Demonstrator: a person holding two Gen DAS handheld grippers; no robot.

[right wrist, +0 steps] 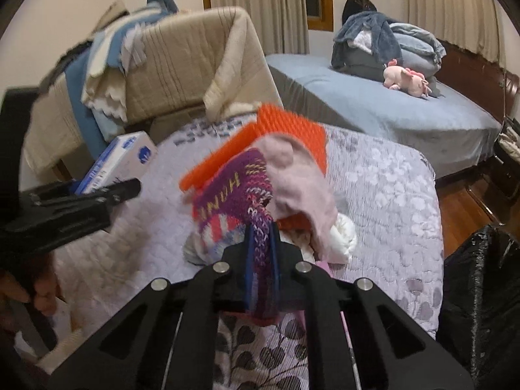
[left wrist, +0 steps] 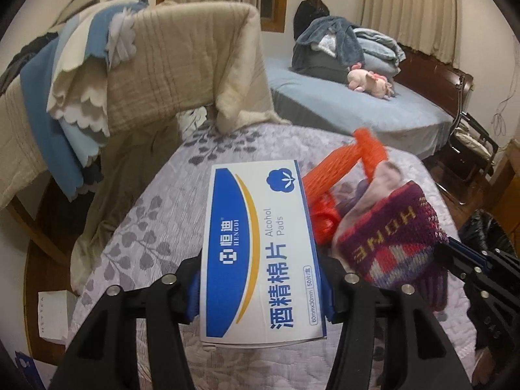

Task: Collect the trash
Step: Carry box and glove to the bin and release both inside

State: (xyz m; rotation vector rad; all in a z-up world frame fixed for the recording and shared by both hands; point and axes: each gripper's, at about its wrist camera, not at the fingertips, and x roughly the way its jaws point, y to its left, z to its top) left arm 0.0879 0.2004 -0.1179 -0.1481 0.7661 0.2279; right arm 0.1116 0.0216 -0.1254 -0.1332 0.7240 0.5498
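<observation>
Left wrist view: left gripper (left wrist: 260, 289), jaws clamped on alcohol pads box (left wrist: 260, 243), held above the quilted bed (left wrist: 136, 227); orange foam net (left wrist: 344, 175) at 1 o'clock of box, knitted sock (left wrist: 390, 240) at 3 o'clock.
Right wrist view: right gripper (right wrist: 261, 260), jaws pinching knitted sock (right wrist: 234, 201); black trash bag (right wrist: 481, 292) at 4 o'clock; white crumpled wad (right wrist: 341, 237) on bed
</observation>
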